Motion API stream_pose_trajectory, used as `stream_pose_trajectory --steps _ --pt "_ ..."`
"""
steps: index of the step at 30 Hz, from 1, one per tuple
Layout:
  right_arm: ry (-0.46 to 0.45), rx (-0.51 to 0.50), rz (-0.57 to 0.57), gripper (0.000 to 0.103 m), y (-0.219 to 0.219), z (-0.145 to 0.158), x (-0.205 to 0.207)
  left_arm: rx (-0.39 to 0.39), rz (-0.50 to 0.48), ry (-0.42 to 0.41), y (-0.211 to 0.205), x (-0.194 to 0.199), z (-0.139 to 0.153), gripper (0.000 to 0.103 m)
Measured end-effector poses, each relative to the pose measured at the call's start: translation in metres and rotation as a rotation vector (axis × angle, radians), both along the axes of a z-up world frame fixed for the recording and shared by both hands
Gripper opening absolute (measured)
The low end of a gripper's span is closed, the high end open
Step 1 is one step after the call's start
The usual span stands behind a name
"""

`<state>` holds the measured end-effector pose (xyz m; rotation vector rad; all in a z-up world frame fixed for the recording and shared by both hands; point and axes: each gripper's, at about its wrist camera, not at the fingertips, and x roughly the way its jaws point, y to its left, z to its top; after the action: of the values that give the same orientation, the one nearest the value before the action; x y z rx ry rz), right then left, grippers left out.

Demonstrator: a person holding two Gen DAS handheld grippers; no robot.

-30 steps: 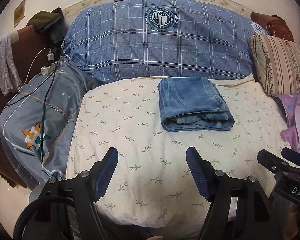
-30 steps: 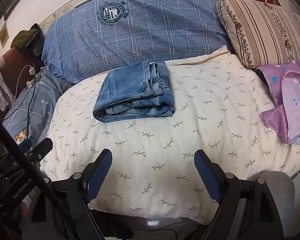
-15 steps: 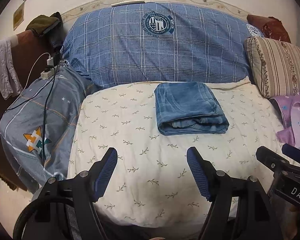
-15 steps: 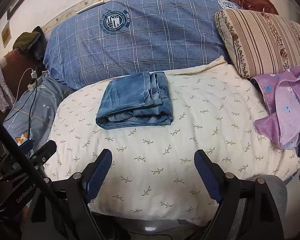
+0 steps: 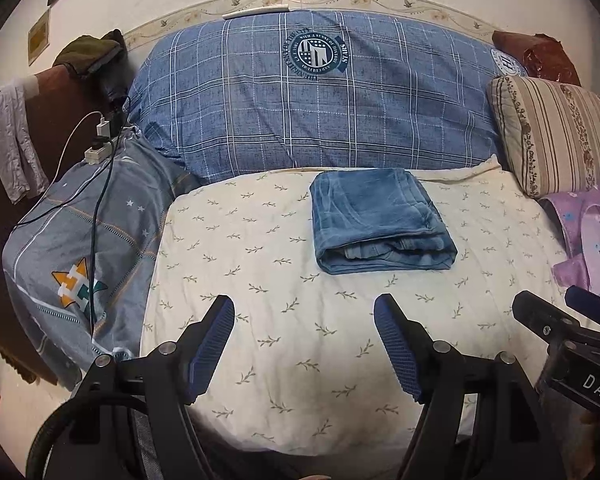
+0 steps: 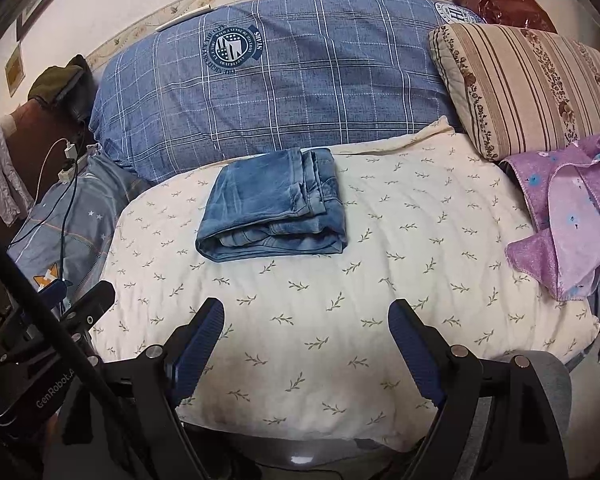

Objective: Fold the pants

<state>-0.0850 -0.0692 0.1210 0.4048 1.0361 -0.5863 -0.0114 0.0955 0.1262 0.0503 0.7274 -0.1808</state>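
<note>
Blue denim pants (image 5: 378, 220) lie folded into a compact rectangle at the far middle of a cream leaf-print quilt (image 5: 284, 320). They also show in the right wrist view (image 6: 276, 212). My left gripper (image 5: 304, 312) is open and empty, hovering over the quilt's near part, well short of the pants. My right gripper (image 6: 306, 316) is open and empty too, likewise back from the pants. The right gripper's body shows at the right edge of the left wrist view (image 5: 568, 332).
A big blue plaid pillow (image 5: 312, 92) lies behind the pants. A striped pillow (image 6: 528, 84) and purple cloth (image 6: 568, 208) sit to the right. A grey-blue bedcover (image 5: 80, 240) with chargers and cables (image 5: 96, 148) lies to the left.
Both grippers have pulled back and lifted a little from the quilt, so the folded pants look farther away. The pants have not moved. Both grippers stay open.
</note>
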Motion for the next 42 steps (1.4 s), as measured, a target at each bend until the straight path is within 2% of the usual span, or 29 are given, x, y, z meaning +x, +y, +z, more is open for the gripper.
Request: stream_pose_trajectory --steps 42 --pt "0.022 0.005 -0.001 0.085 -0.004 -0.007 0.002 0.015 -0.011 0.056 -0.008 0.015 -0.011 0.073"
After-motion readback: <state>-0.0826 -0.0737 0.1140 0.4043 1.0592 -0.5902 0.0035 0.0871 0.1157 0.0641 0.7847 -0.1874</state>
